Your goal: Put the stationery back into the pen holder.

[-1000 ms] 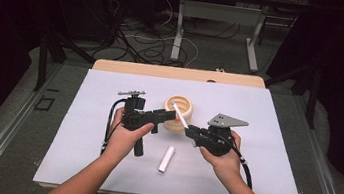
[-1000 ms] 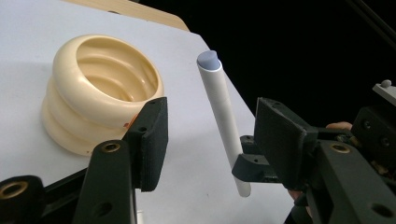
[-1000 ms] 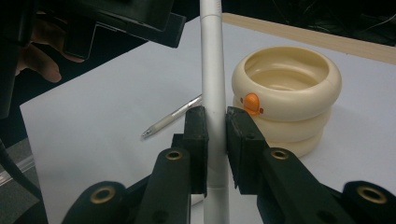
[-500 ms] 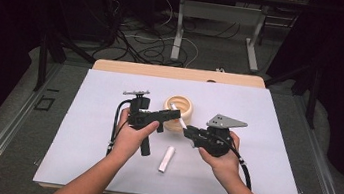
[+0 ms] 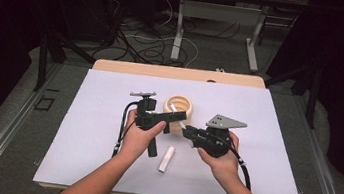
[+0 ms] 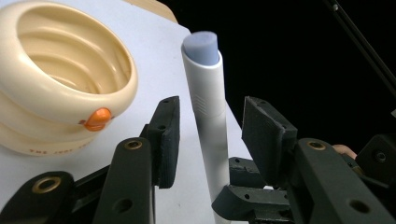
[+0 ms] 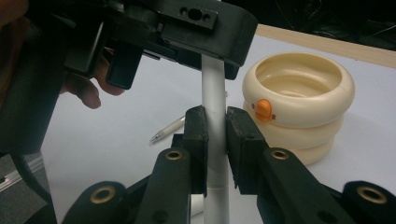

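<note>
R gripper (image 7: 215, 135): jaws clamped on the white tube (image 7: 214, 93) low on its barrel, pads pressed to both sides; tube is held off the table, blue-grey end (image 6: 201, 46) pointed up and away.

L gripper (image 6: 210, 140): jaws apart, tube stood between them w/ a gap seen on each side, so no contact yet. Jaws have just been closing, w/ the tube in the gap. In the high view the L gripper (image 5: 177, 118) is seen meeting the R gripper (image 5: 188, 130) near the table's middle, just in front of the cream ribbed bowl (image 5: 181, 106).

Further out: a white cap (image 5: 166, 158) is lying on the white mat (image 5: 87, 116), near the hands & apart from the tube. A thin pen-like item (image 7: 168, 129) is seen on the mat behind the tube in the right gripper view; what it is can't be told.

Step judged: a two-handed take of the tube, i.e. a second grip being set on its upper part while the R one steadies it.

Next move, prob.: L jaws to be closed fully on the barrel, kept square to it so the tube isn't pushed askew. R grip should be kept firm till the L pads bite.
</note>
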